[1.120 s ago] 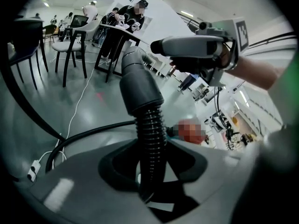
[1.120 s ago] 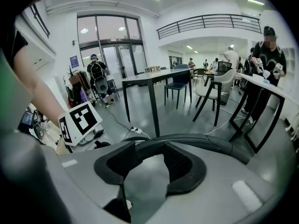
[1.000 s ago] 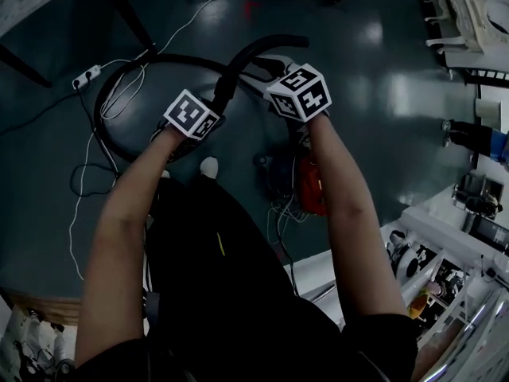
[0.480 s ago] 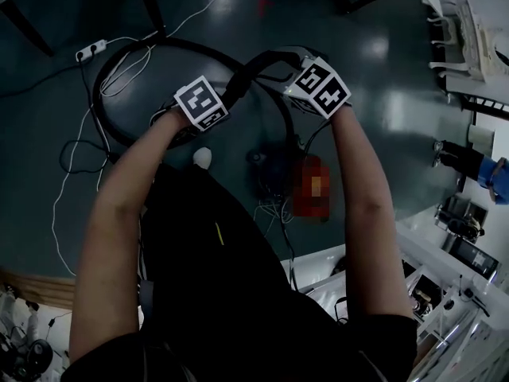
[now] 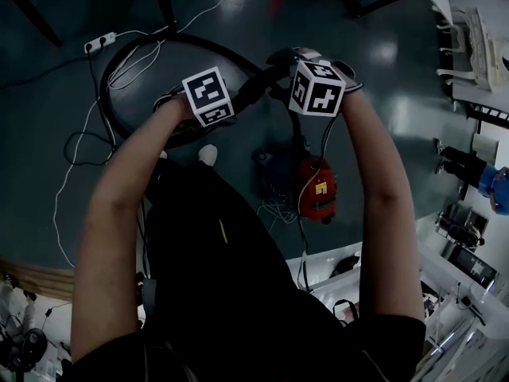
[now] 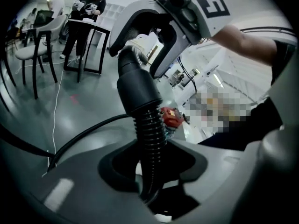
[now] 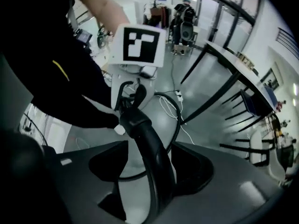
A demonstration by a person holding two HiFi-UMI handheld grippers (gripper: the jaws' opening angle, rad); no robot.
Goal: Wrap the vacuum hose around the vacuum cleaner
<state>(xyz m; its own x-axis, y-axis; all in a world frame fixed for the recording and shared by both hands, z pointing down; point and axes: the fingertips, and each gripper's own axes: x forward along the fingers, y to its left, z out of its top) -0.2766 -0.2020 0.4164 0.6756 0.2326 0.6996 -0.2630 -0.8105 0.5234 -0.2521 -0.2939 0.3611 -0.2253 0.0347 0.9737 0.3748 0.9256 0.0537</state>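
The black vacuum hose (image 5: 171, 50) lies in a wide loop on the dark floor, and its curved handle end (image 5: 266, 78) rises between my two grippers. The small red vacuum cleaner (image 5: 318, 188) sits on the floor below them. My left gripper (image 6: 149, 160) is shut on the ribbed hose (image 6: 150, 136) just under its smooth cuff (image 6: 135, 90). My right gripper (image 7: 152, 169) points steeply down. Its jaws have just been opening and stand wide, with the smooth curved tube (image 7: 156, 167) between them and a gap on the left side. The right gripper (image 6: 163, 27) also shows straddling the tube's top end.
A white power strip (image 5: 99, 42) and thin white cable (image 5: 67, 205) trail across the floor on the left. Black table legs (image 5: 163, 2) stand at the top. Chairs (image 6: 35, 45) and standing people (image 6: 86, 13) are far back. Cluttered benches (image 5: 469, 245) line the right side.
The right gripper has rolled, so its marker cube shows other faces, and it has dropped onto the handle end. The left gripper has lifted the hose slightly and turned.
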